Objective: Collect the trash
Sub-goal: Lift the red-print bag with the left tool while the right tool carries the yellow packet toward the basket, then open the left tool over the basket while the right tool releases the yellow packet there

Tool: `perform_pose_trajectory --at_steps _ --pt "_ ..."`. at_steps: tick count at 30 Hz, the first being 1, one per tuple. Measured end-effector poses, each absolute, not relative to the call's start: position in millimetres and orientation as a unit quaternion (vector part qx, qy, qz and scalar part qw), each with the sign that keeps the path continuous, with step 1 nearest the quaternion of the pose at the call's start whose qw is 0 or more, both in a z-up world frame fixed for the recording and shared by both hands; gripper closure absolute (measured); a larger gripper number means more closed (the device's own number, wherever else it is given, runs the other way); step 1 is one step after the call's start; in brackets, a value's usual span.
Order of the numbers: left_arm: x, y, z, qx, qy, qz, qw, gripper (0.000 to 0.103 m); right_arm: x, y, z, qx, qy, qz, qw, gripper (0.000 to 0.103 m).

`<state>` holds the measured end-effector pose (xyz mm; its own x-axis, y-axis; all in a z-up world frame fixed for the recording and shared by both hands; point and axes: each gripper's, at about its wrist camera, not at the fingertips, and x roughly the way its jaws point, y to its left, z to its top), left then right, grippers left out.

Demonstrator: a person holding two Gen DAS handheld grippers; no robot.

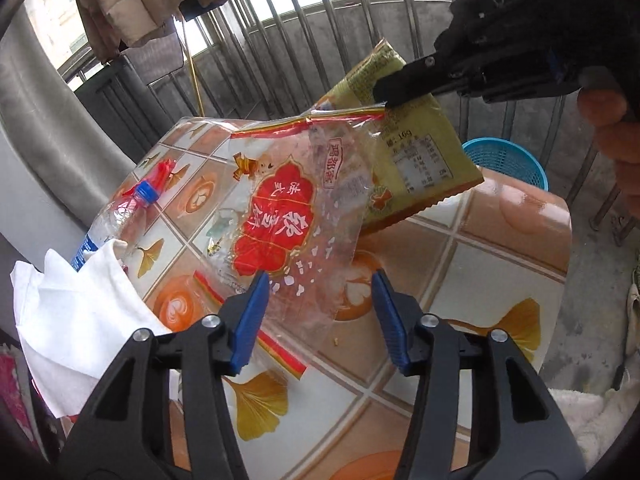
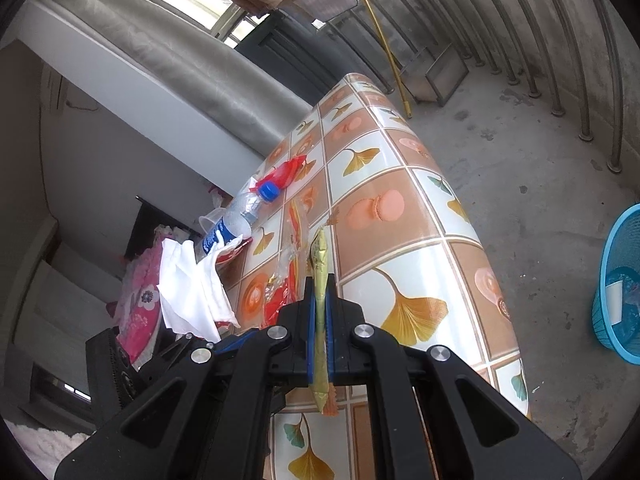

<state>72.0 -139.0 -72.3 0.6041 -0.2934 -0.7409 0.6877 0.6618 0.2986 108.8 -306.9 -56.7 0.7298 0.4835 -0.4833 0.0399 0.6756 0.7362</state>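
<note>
left claw [image 1: 320,320] parted around clear wrapper [image 1: 288,216] with red chinese label, right claw [image 2: 320,312] clamping yellow packet [image 2: 320,280]

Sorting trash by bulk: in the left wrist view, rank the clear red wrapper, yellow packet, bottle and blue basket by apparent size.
1. Clear red wrapper
2. Yellow packet, held nearer, so unsure
3. Bottle and blue basket: alike; the basket is farther and partly hidden.

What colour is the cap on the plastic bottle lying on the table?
Blue. The bottle cap shows best in the right wrist view.
</note>
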Motion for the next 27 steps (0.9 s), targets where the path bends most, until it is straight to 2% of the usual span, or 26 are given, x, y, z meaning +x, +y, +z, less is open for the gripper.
perform_pose_trajectory --at_steps 1,3,8,19,27 --pt "73.8 -140.5 -73.9 0.294 0.340 -0.285 0.846 0.068 109.6 -308.1 -56.0 0.382 0.342 0.131 0.848 0.098" --pt "77.4 -141.5 -75.2 0.289 0.348 -0.285 0.845 0.088 109.4 -311.1 -55.2 0.383 0.339 0.130 0.849 0.098" --pt "80.3 -141.1 -74.5 0.282 0.356 -0.288 0.843 0.102 104.5 -319.4 -56.2 0.390 0.332 0.122 0.850 0.098" --pt "82.2 -140.1 -30.9 0.224 0.333 -0.312 0.861 0.103 59.0 -367.6 -51.6 0.418 0.290 0.062 0.859 0.098" --pt "79.8 -190.1 12.2 0.190 0.310 -0.389 0.846 0.103 -11.5 -437.7 -49.2 0.444 0.230 -0.053 0.864 0.098"
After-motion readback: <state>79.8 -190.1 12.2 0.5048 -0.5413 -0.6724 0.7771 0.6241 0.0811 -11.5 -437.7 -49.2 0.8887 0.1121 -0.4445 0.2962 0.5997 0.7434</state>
